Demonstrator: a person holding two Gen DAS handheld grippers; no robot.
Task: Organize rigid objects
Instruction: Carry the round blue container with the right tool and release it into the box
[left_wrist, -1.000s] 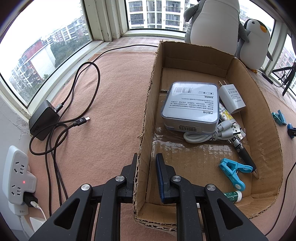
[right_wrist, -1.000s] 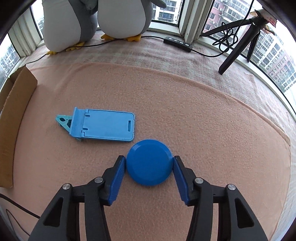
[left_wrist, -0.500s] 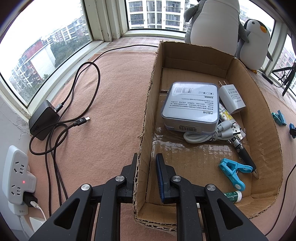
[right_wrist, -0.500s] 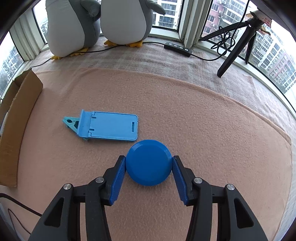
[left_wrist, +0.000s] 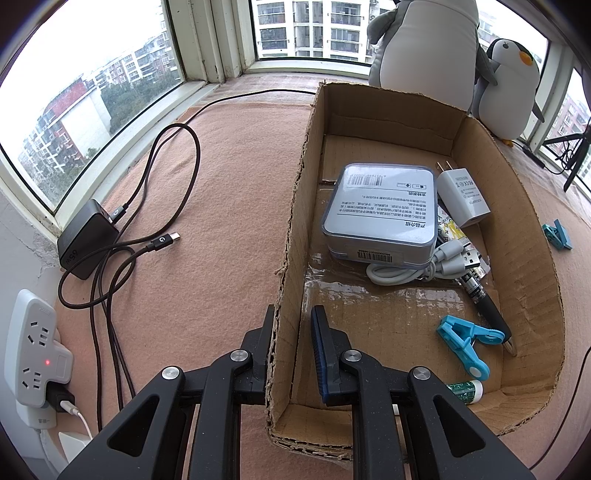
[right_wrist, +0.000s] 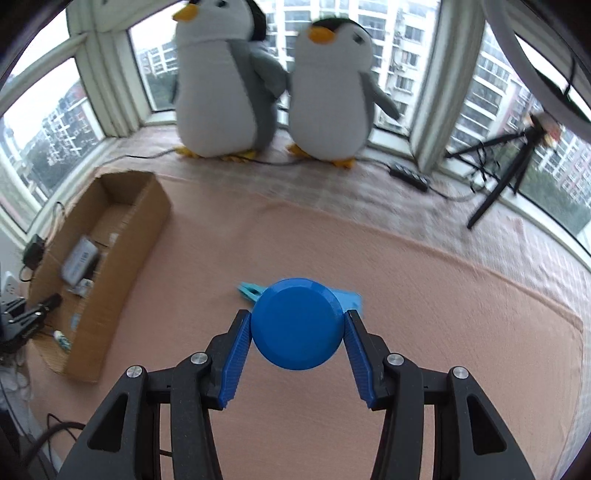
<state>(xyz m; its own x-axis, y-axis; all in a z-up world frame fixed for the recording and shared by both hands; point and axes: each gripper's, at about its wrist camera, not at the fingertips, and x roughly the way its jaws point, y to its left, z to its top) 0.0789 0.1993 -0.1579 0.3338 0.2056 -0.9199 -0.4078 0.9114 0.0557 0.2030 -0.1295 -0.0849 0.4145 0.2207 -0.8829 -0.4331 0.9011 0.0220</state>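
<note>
Landmark = cardboard box (left_wrist: 532, 236), open top, sitting on the pink blanket (left_wrist: 229, 192); everything else is placed relative to it

Box is the drop bin: already inside are the grey case (left_wrist: 380, 210), white charger (left_wrist: 463, 197) against the case's far side, coiled white cable (left_wrist: 417, 264) and black pen (left_wrist: 487, 306) on its near side, then the blue clip (left_wrist: 467, 341) and a small green tube (left_wrist: 466, 392) towards the box's near end

Left gripper (left_wrist: 288, 354) straddles the box's left wall near the near corner, jaws pinched narrow on the cardboard, one finger outside and one inside. My read: it's pinning the box so it doesn't slide when things get dropped in. Tool pitched steeply down

Right gripper (right_wrist: 297, 332) is well off to the box's right, above the blanket, jaws part-open and clamped on the rim of the blue round disc (right_wrist: 297, 323), pads on opposite edges. Disc is in the air, not in the box yet. Tool angled down, box off to its left, so a leftward carry looks like what's left

Light blue phone stand (right_wrist: 347, 297) lies on the blanket below the disc, outside the box, mostly hidden
</note>
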